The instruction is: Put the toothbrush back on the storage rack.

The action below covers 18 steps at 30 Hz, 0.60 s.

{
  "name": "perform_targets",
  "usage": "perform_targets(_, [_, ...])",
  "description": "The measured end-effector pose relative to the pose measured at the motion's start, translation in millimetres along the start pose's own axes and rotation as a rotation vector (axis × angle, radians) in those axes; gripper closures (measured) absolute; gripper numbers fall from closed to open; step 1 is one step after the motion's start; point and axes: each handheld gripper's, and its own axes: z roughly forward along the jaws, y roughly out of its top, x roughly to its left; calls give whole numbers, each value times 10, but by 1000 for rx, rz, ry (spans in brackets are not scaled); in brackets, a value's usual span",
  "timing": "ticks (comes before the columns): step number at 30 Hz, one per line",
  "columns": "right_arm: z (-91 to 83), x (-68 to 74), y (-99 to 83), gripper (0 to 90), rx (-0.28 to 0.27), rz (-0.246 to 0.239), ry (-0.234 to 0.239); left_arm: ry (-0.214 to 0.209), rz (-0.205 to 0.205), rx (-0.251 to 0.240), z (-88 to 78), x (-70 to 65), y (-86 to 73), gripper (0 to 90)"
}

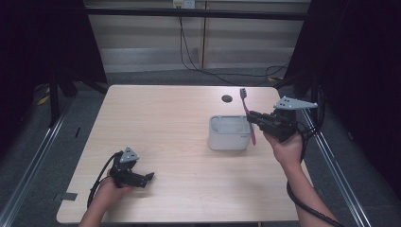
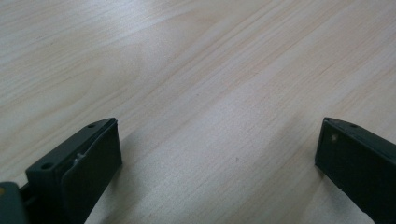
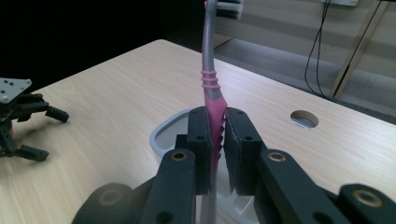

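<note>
High view: one toothbrush (image 1: 247,113) (pink), one cup (image 1: 229,133)

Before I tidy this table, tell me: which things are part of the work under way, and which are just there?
In use:
- pink toothbrush, clamped upright in the right tool
- grey holder cup beside it

Just there:
- left tool, open, resting on the table
- round hole in the tabletop

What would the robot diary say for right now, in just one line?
right gripper: shut on pink toothbrush, upright above grey holder | left gripper: open, resting on table
</note>
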Motion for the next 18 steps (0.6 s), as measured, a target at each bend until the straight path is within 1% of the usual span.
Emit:
perform_targets(2, [-8,-21,20,817,-8,7,-6,0,0,0,0,0,0,0])
perform_targets(6, [-1,-46,43,817,-7,11,-9,0,0,0,0,0,0,0])
perform_targets(18, [41,-71,106,817,-16,-7,-31,0,0,0,0,0,0,0])
